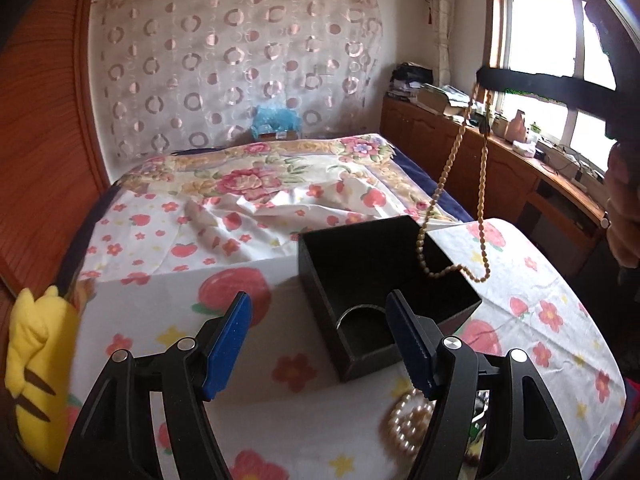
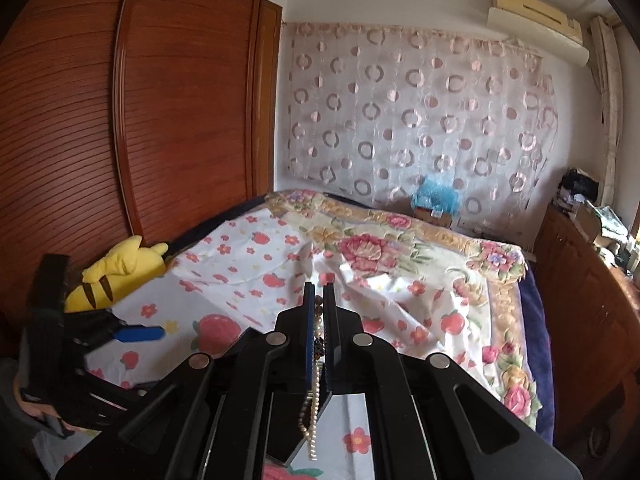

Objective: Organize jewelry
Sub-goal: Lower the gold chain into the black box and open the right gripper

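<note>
Black box [image 1: 384, 280]; tan bead strand [image 1: 448, 168]; pinkish pearls [image 1: 406, 420]; blue fingers [image 1: 228, 344]; yellow plush [image 1: 36, 368].

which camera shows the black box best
The left wrist view. The black box sits open on the flowered cloth, its inside fully in sight, with the brown bead necklace hanging over it from the right gripper. The right wrist view shows none of the box; its own fingers block that area.

I see bedroom: floral bed [image 1: 256, 184], slatted wooden wardrobe [image 2: 168, 100], circle-patterned curtain [image 1: 240, 64] on wall, bright window [image 1: 552, 60] above wooden cabinets [image 1: 480, 160].
</note>
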A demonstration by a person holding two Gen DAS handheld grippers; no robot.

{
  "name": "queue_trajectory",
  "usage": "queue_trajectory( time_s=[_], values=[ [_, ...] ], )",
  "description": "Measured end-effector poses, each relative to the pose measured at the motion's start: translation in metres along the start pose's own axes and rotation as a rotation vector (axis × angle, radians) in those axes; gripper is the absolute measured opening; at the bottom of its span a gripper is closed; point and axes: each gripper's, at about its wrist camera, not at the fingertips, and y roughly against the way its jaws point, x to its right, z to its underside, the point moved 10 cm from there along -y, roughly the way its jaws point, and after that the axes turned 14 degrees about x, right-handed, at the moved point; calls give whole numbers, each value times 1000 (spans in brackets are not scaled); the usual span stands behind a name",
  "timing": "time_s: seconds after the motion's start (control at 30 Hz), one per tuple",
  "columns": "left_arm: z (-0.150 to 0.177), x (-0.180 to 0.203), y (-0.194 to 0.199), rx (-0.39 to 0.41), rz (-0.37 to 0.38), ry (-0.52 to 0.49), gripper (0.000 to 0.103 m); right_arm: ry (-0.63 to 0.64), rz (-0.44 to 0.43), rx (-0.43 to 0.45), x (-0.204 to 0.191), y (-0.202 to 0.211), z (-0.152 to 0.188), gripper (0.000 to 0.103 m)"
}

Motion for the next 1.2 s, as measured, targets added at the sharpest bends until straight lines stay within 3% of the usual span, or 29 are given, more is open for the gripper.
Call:
queue_trajectory(
  time_s=[0.5, 0.77, 0.9, 1.2],
  values=[
    [19, -7, 30, 1, -10, 28, 67, 2, 11, 62, -6, 4, -32, 5],
    [31, -7, 40, -9, -5, 37, 67, -46, -4, -62, -5, -14, 27, 6],
    [42, -3, 51, -15, 6, 43, 67, -72, -9, -102, -9, -8, 54, 26],
    [66, 12, 75, -32, 28, 59, 67, -103, -25, -147, -29, 35, 106, 26]
  ],
)
